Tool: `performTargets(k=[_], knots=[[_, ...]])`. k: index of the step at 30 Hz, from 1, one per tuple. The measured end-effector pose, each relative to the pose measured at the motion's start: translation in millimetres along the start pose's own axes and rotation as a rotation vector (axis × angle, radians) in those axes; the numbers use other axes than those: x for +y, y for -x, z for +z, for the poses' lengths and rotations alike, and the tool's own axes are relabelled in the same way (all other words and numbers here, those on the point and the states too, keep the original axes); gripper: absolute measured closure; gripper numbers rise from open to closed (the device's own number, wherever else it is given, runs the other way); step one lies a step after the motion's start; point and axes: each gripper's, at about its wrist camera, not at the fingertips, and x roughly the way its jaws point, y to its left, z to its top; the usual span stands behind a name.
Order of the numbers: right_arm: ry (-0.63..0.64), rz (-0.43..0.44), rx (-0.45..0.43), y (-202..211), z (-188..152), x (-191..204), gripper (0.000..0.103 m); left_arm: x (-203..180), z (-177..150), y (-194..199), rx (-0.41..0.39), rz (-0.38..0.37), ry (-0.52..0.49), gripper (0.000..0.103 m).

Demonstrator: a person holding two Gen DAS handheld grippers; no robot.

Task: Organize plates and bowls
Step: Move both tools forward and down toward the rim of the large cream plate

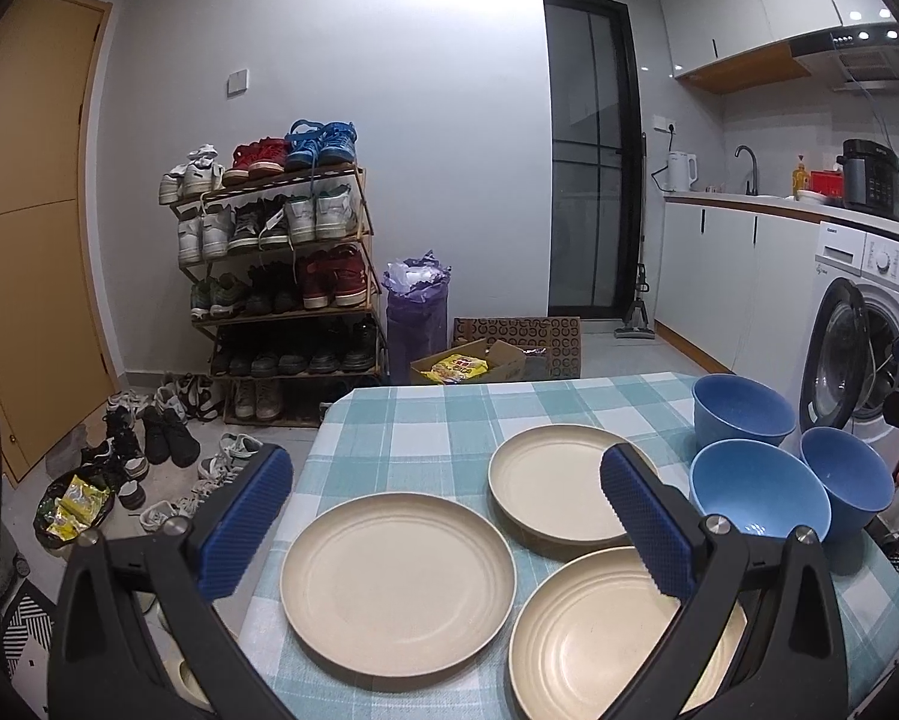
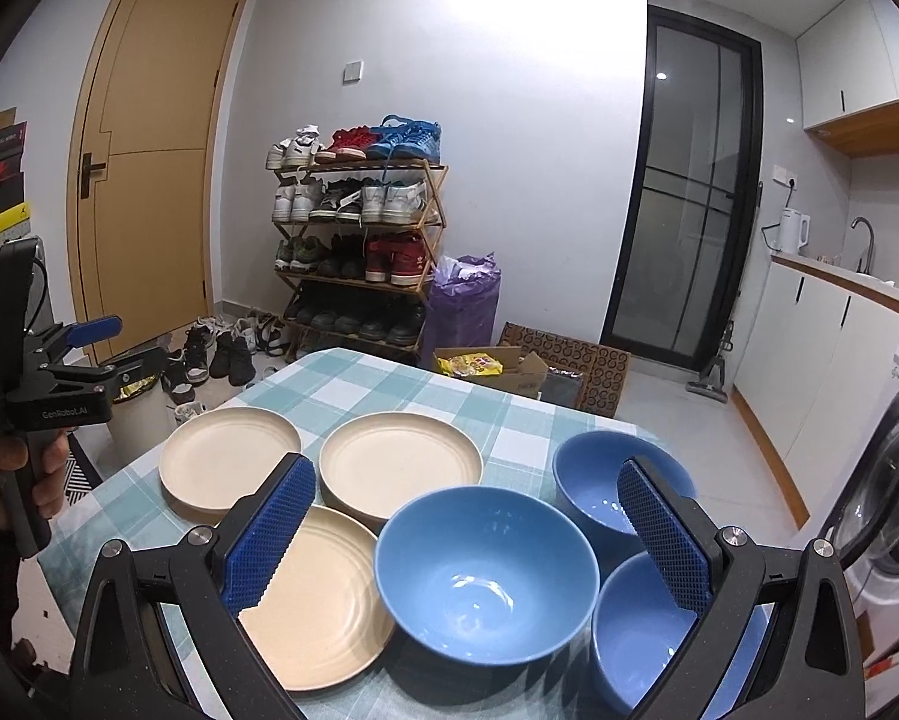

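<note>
Though unheld, bowl [image 2: 487, 570] between right tongs [image 2: 467, 540]

The bench [image 2: 389, 387] carries a teal-and-white checked cloth [image 2: 353, 378]. Directly on the cloth: three cream plates [image 2: 400, 459] clustered left, three blue bowls [image 2: 485, 570] grouped right, all upright.

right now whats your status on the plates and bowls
Left gripper open, right gripper open, both empty. Three cream plates and three blue bowls loose on checked tablecloth, unstacked. Nothing blocking.

plates [image 2: 400, 466]: three cream, upright, clustered left | bowls [image 2: 487, 575]: three blue, upright, clustered right
</note>
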Motion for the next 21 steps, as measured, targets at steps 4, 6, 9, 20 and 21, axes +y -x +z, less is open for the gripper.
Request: performTargets(k=[4,6,9,20,21], knots=[[0.002,-0.001,0.000,-9.0,10.7,-3.3,0.000,-5.1,6.0,-8.1,0.000,-0.003,-0.018,0.000],[0.001,-0.004,-0.001,-13.4,17.7,-5.1,0.000,-7.8,10.3,-12.9,0.002,-0.006,-0.024,0.000],[0.010,-0.010,-0.003,-19.6,27.7,-6.6,0.000,-10.7,17.4,-20.0,0.001,-0.010,-0.028,0.000],[0.011,0.003,0.024,-46.8,57.6,-18.7,0.000,-13.1,31.1,-49.0,0.031,-0.008,-0.030,0.000],[0.009,0.006,0.027,-49.3,58.6,-19.4,0.000,-13.6,31.5,-52.6,0.037,-0.007,-0.031,0.000]])
